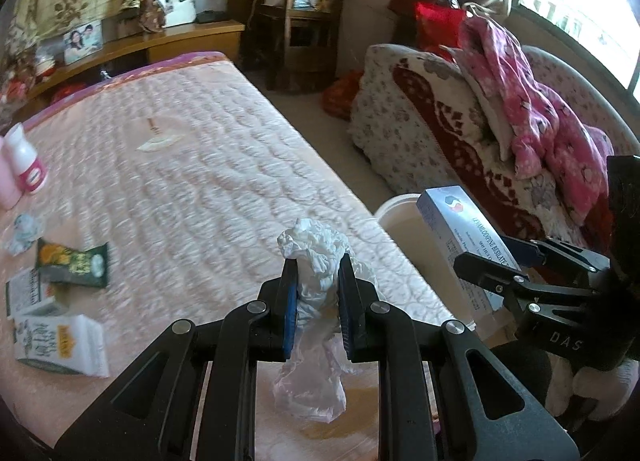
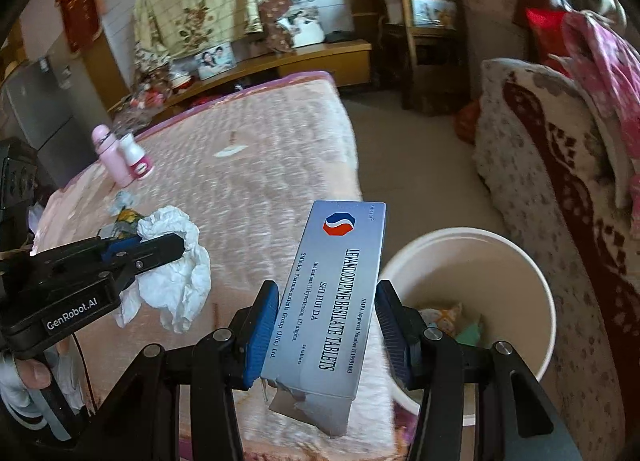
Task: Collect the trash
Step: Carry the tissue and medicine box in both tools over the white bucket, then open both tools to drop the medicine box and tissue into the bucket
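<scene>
My left gripper (image 1: 318, 273) is shut on a crumpled white tissue (image 1: 316, 249) above the near part of the pink quilted bed (image 1: 208, 165). From the right wrist view that left gripper (image 2: 168, 243) and the tissue (image 2: 184, 285) hang at the left. My right gripper (image 2: 326, 289) is shut on a silver tablet box (image 2: 344, 253), tilted at the bed's edge beside a white bucket (image 2: 548, 293). The bucket stands on the floor with some scraps in its bottom. In the left wrist view the right gripper (image 1: 486, 253) holds the box (image 1: 452, 217) over the bucket's rim (image 1: 396, 205).
On the bed's left side lie a green wrapper (image 1: 74, 265), a white carton (image 1: 60, 341), a small crumpled paper (image 1: 24, 231) and pink bottles (image 1: 30, 165). A flat wrapper (image 1: 156, 143) lies mid-bed. A patterned blanket pile (image 1: 440, 129) sits right of the bucket, and a wooden chair (image 1: 304, 9) behind.
</scene>
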Demonstrator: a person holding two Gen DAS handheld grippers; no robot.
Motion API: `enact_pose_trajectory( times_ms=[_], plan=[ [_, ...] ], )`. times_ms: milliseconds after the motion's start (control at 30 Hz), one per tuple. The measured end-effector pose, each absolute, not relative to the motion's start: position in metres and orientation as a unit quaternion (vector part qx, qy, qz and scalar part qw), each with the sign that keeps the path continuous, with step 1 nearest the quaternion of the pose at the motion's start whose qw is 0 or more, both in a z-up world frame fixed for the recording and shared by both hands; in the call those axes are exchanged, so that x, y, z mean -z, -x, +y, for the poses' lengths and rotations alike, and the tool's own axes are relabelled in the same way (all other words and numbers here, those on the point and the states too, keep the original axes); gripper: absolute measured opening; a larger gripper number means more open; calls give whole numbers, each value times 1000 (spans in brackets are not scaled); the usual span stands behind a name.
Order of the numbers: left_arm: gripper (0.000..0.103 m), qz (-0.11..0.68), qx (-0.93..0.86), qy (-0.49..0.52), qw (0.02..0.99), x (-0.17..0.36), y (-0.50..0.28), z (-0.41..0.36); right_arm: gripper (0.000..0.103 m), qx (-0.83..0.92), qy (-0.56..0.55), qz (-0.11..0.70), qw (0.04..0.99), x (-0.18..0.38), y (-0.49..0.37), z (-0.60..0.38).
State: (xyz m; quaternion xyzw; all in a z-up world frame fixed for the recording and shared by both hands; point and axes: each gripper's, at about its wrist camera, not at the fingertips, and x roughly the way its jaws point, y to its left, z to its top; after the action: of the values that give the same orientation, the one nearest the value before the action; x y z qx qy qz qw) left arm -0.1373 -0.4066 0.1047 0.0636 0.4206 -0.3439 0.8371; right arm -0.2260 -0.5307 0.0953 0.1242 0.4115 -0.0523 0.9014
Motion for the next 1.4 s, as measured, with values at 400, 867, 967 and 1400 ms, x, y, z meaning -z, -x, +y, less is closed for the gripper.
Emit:
enact_pose_trajectory(
  times_ms=[400,867,967,1400],
  plan=[
    [15,429,366,-72,823,-97,138,-450,48,93,-150,409,895,-91,245,-578],
    [15,447,407,-67,794,-83,144,-502,48,132,-167,432,877,-63,254,-620],
    [15,451,413,-66,789,-80,146,-511,48,137,-174,434,873,-58,257,-627],
    [15,449,421,-83,784,-71,152,-532,48,144,-196,432,868,-43,268,-647]
  ],
)
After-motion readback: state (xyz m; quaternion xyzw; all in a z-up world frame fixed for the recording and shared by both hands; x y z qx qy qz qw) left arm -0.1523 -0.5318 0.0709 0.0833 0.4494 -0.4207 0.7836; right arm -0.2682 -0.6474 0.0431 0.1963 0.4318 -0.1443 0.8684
